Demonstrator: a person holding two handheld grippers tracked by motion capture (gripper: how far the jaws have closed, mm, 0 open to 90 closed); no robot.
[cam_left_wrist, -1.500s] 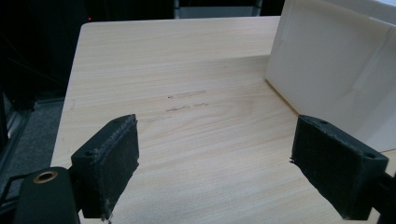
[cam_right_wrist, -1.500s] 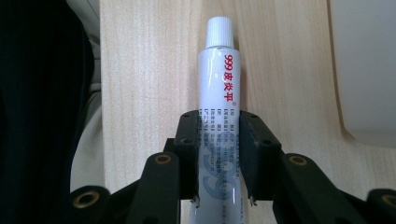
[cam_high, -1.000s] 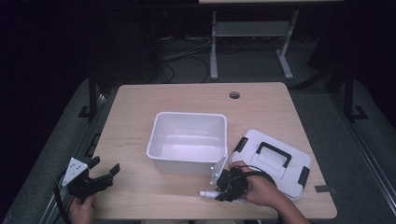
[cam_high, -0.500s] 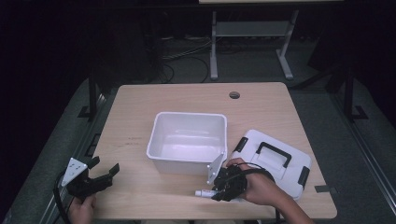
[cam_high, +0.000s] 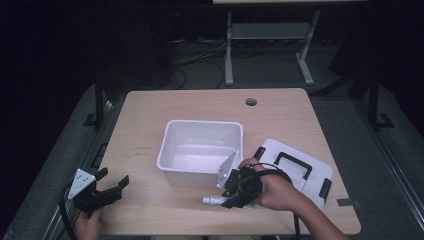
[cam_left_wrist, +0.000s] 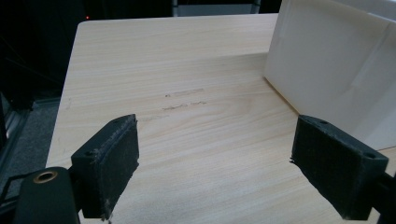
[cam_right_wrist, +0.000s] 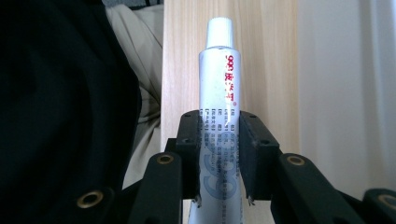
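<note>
right gripper (cam_high: 231, 196): both black jaws closed on slim white tube with white cap and red print (cam_right_wrist: 218, 93), near table's front edge, just in front of empty white rectangular plastic bin (cam_high: 201, 150) | left gripper (cam_high: 107, 187): jaws wide apart, holding nothing, over light wooden table (cam_high: 150, 115) at front-left corner | white lid with black handle (cam_high: 295, 167): flat, right of bin

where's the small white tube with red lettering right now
The small white tube with red lettering is clamped in the right gripper, near the table's front edge, just in front of the white plastic bin.
</note>
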